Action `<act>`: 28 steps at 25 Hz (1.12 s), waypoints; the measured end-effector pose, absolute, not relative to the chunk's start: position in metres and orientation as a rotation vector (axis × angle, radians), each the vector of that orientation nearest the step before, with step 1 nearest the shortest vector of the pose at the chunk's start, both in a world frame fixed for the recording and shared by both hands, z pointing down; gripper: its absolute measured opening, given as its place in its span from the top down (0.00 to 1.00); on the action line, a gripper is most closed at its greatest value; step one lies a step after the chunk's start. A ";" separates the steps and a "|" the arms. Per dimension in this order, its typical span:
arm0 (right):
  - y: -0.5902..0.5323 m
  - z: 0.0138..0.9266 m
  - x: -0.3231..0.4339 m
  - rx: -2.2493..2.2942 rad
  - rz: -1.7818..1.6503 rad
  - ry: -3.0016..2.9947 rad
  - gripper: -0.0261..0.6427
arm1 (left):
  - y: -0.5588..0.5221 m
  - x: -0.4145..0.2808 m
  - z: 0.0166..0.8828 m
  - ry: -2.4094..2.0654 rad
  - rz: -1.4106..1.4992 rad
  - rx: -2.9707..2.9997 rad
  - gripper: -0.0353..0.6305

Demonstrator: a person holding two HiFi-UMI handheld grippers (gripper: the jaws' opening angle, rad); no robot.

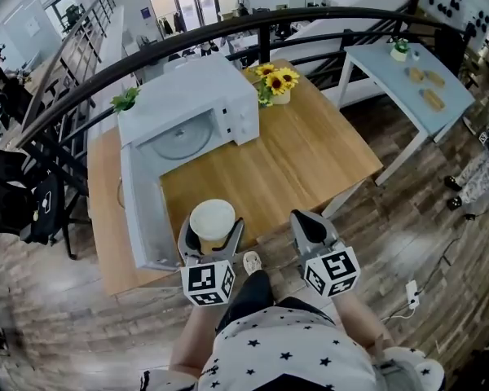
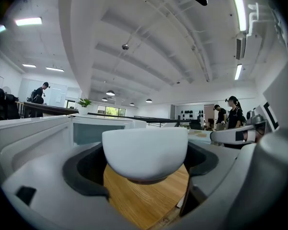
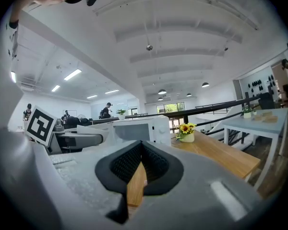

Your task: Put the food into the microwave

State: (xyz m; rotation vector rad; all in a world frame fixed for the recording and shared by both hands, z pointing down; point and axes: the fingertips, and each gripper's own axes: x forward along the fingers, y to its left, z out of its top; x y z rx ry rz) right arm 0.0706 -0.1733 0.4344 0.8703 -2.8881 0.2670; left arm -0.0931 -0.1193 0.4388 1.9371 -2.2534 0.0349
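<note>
The wooden table (image 1: 310, 161) spreads out ahead of both claws. The white microwave (image 1: 187, 96) stands on it, ahead of the left gripper (image 1: 212, 233) and a little to its left. Its door (image 1: 138, 210) is swung wide open and reaches back along that claw's left side, and the glass turntable (image 1: 182, 141) shows inside.

The left gripper's jaws are clamped on a white bowl (image 1: 212, 218), one pad against each side. The bowl sits upright with its mouth up and its rim level. It is round and wider than tall, so its long axis runs across from jaw to jaw. It is held above the near part of the table, outside the oven. What it contains cannot be made out.

The right gripper (image 3: 141, 169), just right of the left one, has its jaws almost together on nothing. A pot of sunflowers (image 1: 275, 80) stands well ahead of it, just beside the microwave.
</note>
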 end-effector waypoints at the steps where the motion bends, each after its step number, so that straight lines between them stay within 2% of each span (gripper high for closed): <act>1: -0.177 0.435 0.066 0.863 0.269 -2.888 0.95 | -0.122 -0.098 0.439 -2.259 0.035 1.928 0.21; 28: -0.311 0.442 -0.062 0.663 0.251 -2.867 0.95 | -0.269 -0.217 0.460 -2.320 0.037 1.806 0.21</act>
